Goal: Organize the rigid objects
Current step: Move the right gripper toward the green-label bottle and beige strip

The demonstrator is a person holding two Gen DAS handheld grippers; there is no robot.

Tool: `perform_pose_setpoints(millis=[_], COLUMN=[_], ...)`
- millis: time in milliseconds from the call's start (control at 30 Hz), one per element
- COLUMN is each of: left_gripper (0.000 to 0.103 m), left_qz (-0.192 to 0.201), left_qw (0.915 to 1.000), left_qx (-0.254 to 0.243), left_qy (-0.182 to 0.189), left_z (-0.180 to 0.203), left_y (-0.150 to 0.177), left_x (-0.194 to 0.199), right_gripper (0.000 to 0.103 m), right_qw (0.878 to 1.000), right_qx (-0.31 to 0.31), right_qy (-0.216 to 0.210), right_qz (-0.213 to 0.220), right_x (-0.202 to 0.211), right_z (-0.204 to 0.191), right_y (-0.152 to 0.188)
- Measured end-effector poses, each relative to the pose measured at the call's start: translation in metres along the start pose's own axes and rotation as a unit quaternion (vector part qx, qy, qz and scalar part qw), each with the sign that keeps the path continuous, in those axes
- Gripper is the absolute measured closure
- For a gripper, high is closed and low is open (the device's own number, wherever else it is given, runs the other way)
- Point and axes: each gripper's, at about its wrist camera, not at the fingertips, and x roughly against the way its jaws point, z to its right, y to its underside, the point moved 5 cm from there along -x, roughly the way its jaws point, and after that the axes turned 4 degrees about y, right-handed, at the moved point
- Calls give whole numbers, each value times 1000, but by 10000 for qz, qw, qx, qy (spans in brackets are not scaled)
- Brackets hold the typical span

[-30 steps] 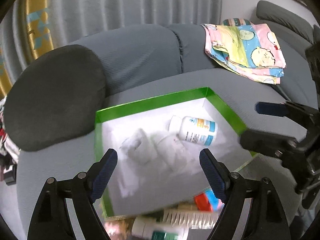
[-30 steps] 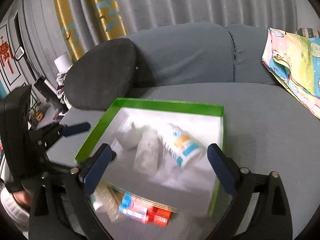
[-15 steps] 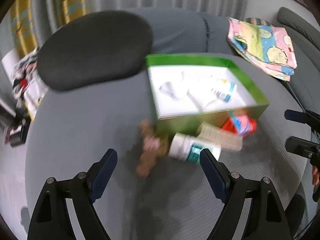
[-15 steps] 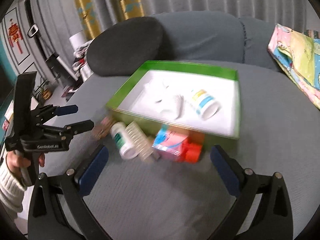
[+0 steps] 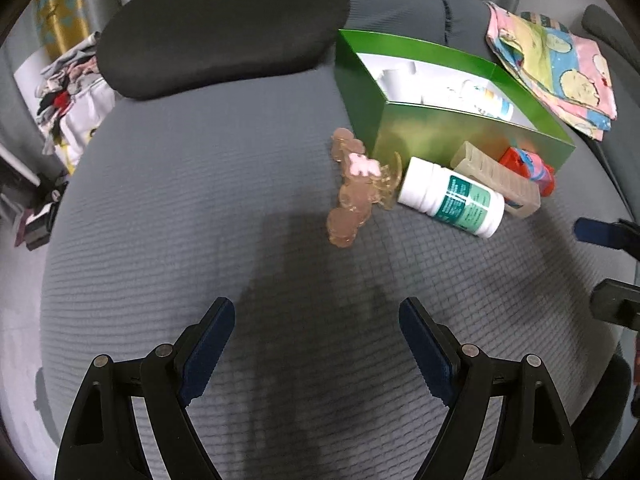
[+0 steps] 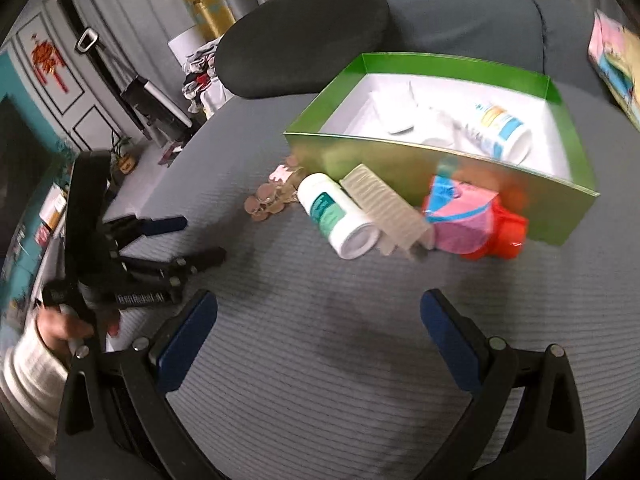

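- Box (image 5: 452, 142) stands in the upper right of the left wrist view, green, on the grey sofa (image 5: 200, 240); some white things and a bottle already lie inside.
- Four loose things lie just in front of its near wall: a pink clip (image 5: 356, 188), a white bottle (image 5: 452, 196), a ribbed container (image 5: 500, 180) and a red-pink pack (image 5: 532, 168).
- Left gripper (image 5: 316, 344) is wide open and empty, low in the frame, well apart from them.
- Right gripper (image 6: 320, 336) is also open, with nothing between the jaws.
- Advice: take the outer thing first, probably the clip or the bottle, because the others touch each other.
- Advice: put the jaws across the bottle's round body, not over its ends, so it will not roll away.
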Motion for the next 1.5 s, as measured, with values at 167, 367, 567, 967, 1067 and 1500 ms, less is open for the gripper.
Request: perform_pose_setpoints(millis=[167,367,567,967,1067,1500], left_gripper=[18,18,18,18,18,18], left_qz=[13,155,349,407,380,296], left_qw=[9999,9981,9862,9696,9680,9622], left_qx=[-72,-206,-390,-515,-486,-564], left_qy=[94,567,1569,2359,2432,2647], left_z=[4,15,33,54,59,71], left_y=[-10,-21,-27,-63,-70,-85], left_x=[-11,-13,-6,-21,-28,-48], right_gripper=[3,5,10,11,14,35], right_qw=[9998,9991,9950,9975,9988,9997], right_qx=[-125,-402,-973,-629,-431,-244], right_qy=[-163,-25,-189,-287,-192,4], right_qz=[-79,-157,-118,129,127,-6], right_x=[-17,-30,-28,-10,-20,-62], right_z=[-10,1,29,36,30,15], right_y=[-8,-10,-2,16,14,-8])
